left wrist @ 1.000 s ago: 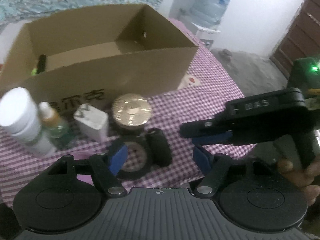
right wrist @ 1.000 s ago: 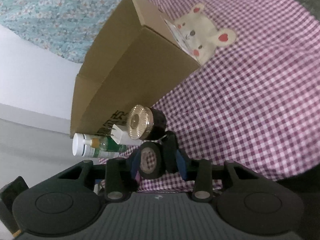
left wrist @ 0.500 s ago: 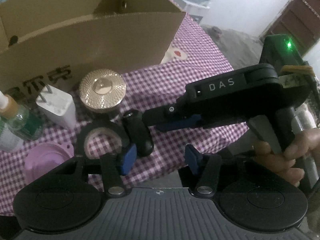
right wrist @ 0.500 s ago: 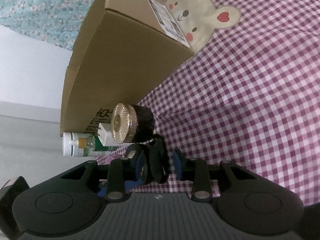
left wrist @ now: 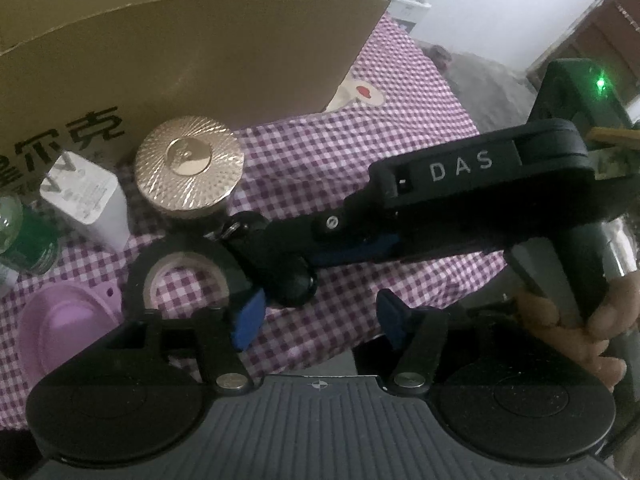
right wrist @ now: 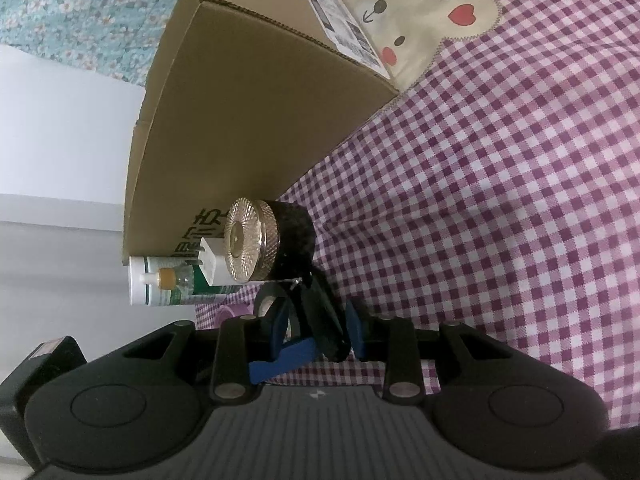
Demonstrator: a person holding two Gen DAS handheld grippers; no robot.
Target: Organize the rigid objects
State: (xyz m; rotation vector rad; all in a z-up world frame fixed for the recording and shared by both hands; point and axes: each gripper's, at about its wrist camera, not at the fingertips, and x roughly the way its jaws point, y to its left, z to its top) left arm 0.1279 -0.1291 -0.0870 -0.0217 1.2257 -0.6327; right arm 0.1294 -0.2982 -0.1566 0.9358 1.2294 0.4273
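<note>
Matt brown cardboard box, checked cloth, ribbed shiny gold lid, smooth white plastic charger

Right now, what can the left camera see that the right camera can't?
Only the left wrist view: the hand holding the right gripper, whose jaws have just been closing on the black key fob, and a green light.
Only the right wrist view: the box's shipping label, the bear's face and the flowery cloth.
Both: the cardboard box, gold-lidded jar, white charger, tape roll and checked cloth.
</note>
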